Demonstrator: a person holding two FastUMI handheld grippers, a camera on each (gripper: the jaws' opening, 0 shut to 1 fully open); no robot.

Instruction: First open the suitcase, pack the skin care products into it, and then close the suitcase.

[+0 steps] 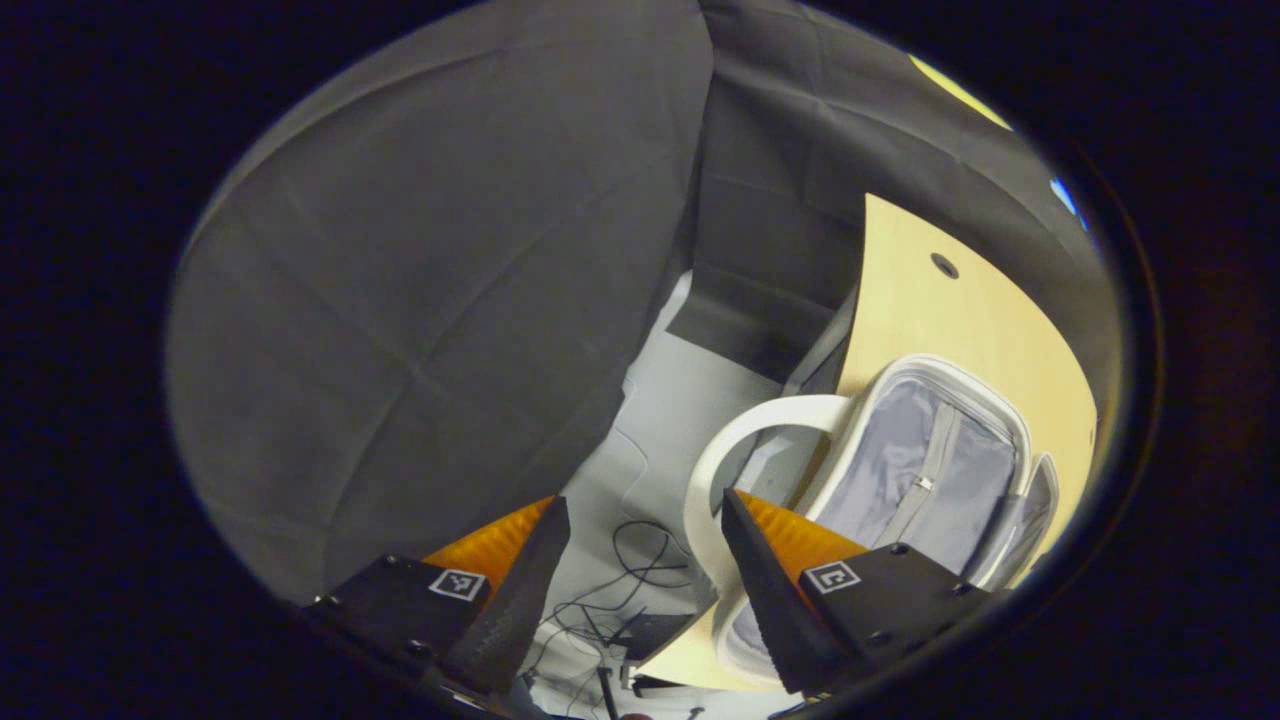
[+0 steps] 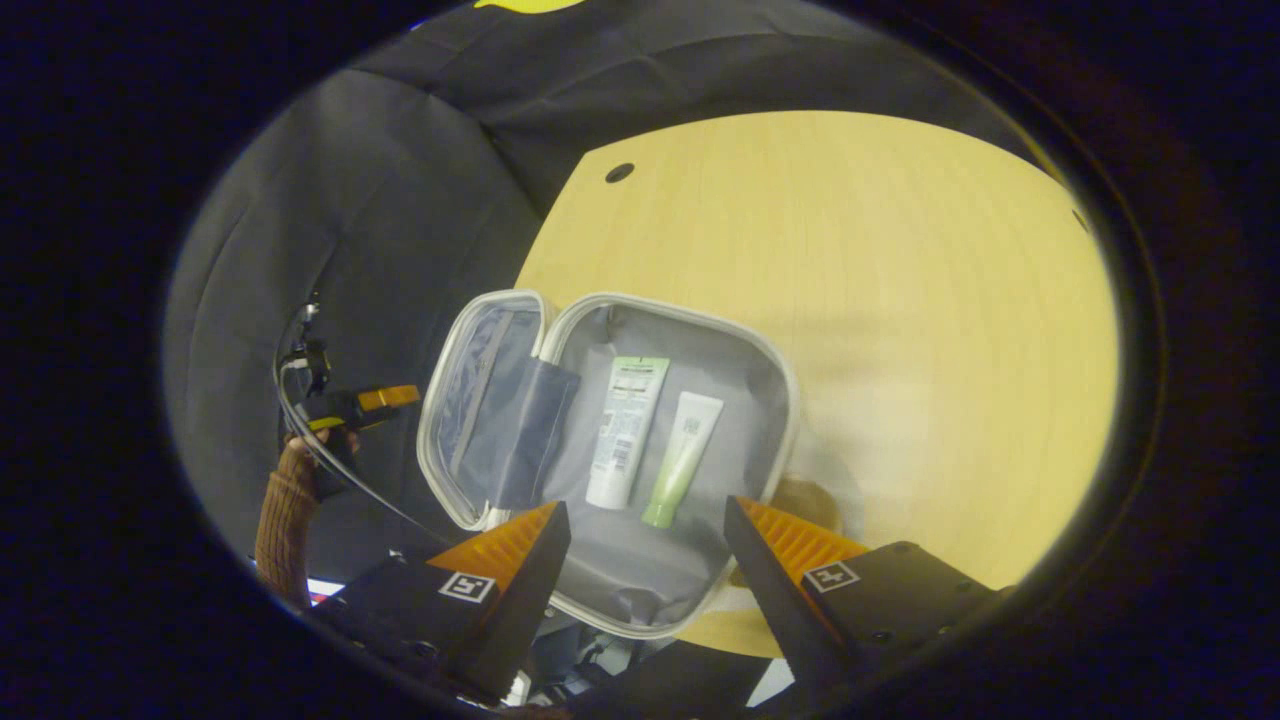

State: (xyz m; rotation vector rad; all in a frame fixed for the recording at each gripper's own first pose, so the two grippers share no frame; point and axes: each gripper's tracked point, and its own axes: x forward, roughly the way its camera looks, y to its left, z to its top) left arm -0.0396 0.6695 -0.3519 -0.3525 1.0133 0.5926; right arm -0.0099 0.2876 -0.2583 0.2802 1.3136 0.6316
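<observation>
Already unzipped, the small grey suitcase (image 2: 700, 360) lies open on the pale wooden surface (image 2: 900, 300), its lid (image 2: 490, 400) folded out to one side. Two skin care tubes rest side by side in the main compartment, a white tube (image 2: 625, 430) and a green-capped tube (image 2: 683, 458), close together and roughly parallel. In the right gripper view the right gripper (image 2: 647, 570) hovers above the near edge of the case with its jaws spread apart and holding nothing; the tubes lie just beyond the gap between them. Farther off on the lid side, a hand in a brown sleeve (image 2: 285, 510) holds the other gripper against the dark booth cloth (image 2: 350, 230). In the left gripper view the left gripper (image 1: 645, 570) also has its jaws apart and empty, off the surface's edge; the suitcase (image 1: 930, 470) with its white handle (image 1: 730, 450) sits beyond the jaw on the side nearer the case, above cables (image 1: 640, 570) on the floor.
</observation>
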